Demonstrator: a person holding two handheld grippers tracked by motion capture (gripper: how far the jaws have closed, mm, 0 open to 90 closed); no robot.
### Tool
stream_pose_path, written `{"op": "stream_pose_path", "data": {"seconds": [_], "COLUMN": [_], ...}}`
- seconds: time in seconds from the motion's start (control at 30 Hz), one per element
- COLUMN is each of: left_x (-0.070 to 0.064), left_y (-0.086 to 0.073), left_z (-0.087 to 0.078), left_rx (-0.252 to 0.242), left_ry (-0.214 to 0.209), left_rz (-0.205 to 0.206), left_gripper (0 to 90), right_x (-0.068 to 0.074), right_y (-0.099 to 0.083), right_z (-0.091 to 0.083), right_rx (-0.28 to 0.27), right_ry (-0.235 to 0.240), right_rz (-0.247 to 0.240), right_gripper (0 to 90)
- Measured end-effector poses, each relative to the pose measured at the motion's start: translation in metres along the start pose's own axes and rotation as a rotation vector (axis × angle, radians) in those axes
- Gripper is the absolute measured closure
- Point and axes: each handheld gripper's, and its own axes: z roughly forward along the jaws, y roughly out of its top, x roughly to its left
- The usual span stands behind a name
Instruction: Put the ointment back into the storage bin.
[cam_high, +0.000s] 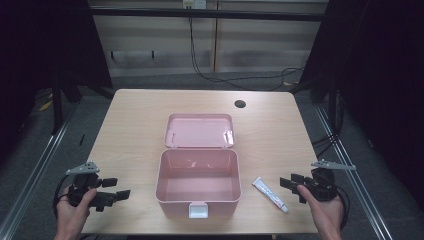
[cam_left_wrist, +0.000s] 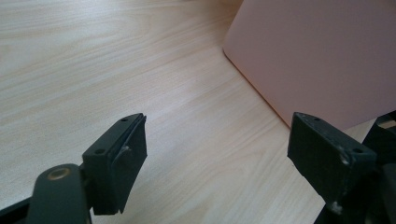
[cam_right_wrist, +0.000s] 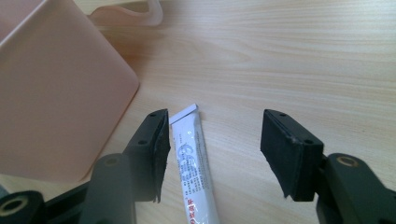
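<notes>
Your right gripper (cam_right_wrist: 212, 149) sat open around the tube (cam_right_wrist: 194, 172); your left gripper (cam_left_wrist: 217, 158) open beside the pink box (cam_high: 197, 182).

Left gripper (cam_high: 112, 196) and right gripper (cam_high: 290, 184), both hand-held, jaws spread, pointing inward.

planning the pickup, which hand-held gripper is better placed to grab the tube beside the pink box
Right. The right hand-held gripper is open with the tube lying between its jaws; the left hand-held gripper is across the pink box.
</notes>
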Motion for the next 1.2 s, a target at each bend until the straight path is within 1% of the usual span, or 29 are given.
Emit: {"op": "stream_pose_path", "data": {"seconds": [0.1,0.13,0.17,0.2,0.27,0.3,0.33,0.37,0.4,0.43,0.5,0.53,0.6,0.67,0.7,0.73,0.77,0.8,0.83,0.87,0.93,1.0,1.1,1.2], "left_x": [0.0,-0.001,-0.001,0.0,0.0,0.0,0.0,0.0,0.0,0.0,0.0,0.0,0.0,0.0,0.0,0.0,0.0,0.0,0.0,0.0,0.0,0.0,0.0,0.0], "left_y": [0.0,0.0,0.0,0.0,0.0,0.0,0.0,0.0,0.0,0.0,-0.001,-0.001,-0.001,-0.001,-0.001,-0.001,-0.001,-0.001,-0.001,-0.001,-0.001,-0.001,-0.001,-0.001], "left_z": [0.001,0.001,0.001,0.001,0.001,0.001,0.0,0.0,0.0,0.0,0.0,0.0,0.0,0.001,0.001,0.001,0.001,0.001,0.001,0.001,0.001,0.001,0.001,0.002], "left_rx": [0.002,0.001,0.001,0.001,0.002,0.002,0.0,0.004,0.003,0.004,0.004,-0.001,0.005,0.005,0.005,0.007,0.007,0.007,0.007,0.01,0.01,0.011,0.011,0.012], "left_ry": [0.001,0.001,0.001,0.003,0.002,0.002,0.001,0.001,0.002,0.0,0.002,0.004,0.005,0.008,0.007,0.006,0.006,0.005,0.006,0.006,0.01,0.01,0.01,0.009], "left_rz": [-0.005,-0.006,-0.006,-0.004,-0.001,-0.001,-0.002,0.002,0.002,0.001,-0.001,-0.008,-0.007,-0.01,-0.011,-0.009,-0.009,-0.009,-0.009,-0.01,-0.011,-0.01,-0.01,-0.009], "left_gripper": [19.7,19.7,19.7,19.7,19.7,19.7,19.7,19.7,19.7,19.7,19.7,19.7,19.7,19.7,19.7,19.7,19.7,19.7,19.7,19.7,19.7,19.7,19.7,19.7], "right_x": [0.0,0.0,0.0,0.002,0.006,0.006,0.01,0.012,0.014,0.015,0.018,0.02,0.023,0.025,0.026,0.026,0.026,0.028,0.028,0.031,0.033,0.036,0.041,0.047], "right_y": [0.002,0.003,0.003,0.005,0.007,0.007,0.009,0.009,0.01,0.011,0.012,0.013,0.015,0.016,0.016,0.017,0.017,0.019,0.019,0.021,0.023,0.025,0.03,0.036], "right_z": [0.0,0.0,0.0,0.0,0.0,0.0,0.001,0.002,0.003,0.004,0.006,0.007,0.008,0.009,0.01,0.012,0.012,0.014,0.014,0.015,0.017,0.02,0.023,0.026], "right_rx": [0.026,0.036,0.036,0.054,0.063,0.063,0.101,0.111,0.141,0.161,0.192,0.21,0.255,0.277,0.296,0.298,0.298,0.349,0.349,0.385,0.406,0.438,0.465,0.527], "right_ry": [-0.005,-0.008,-0.008,-0.015,-0.018,-0.018,-0.019,-0.017,-0.015,-0.008,0.007,0.012,0.042,0.055,0.072,0.085,0.085,0.099,0.099,0.073,0.052,0.06,0.066,0.061], "right_rz": [-0.004,-0.015,-0.015,-0.03,-0.045,-0.045,-0.077,-0.089,-0.095,-0.107,-0.116,-0.134,-0.181,-0.201,-0.204,-0.211,-0.211,-0.222,-0.222,-0.248,-0.27,-0.292,-0.297,-0.291], "right_gripper": [37.7,37.6,37.6,36.6,36.3,36.3,36.7,37.9,39.5,40.2,41.3,42.0,43.5,48.0,47.9,47.6,47.6,48.0,48.0,49.2,49.4,50.0,51.8,52.4]}}
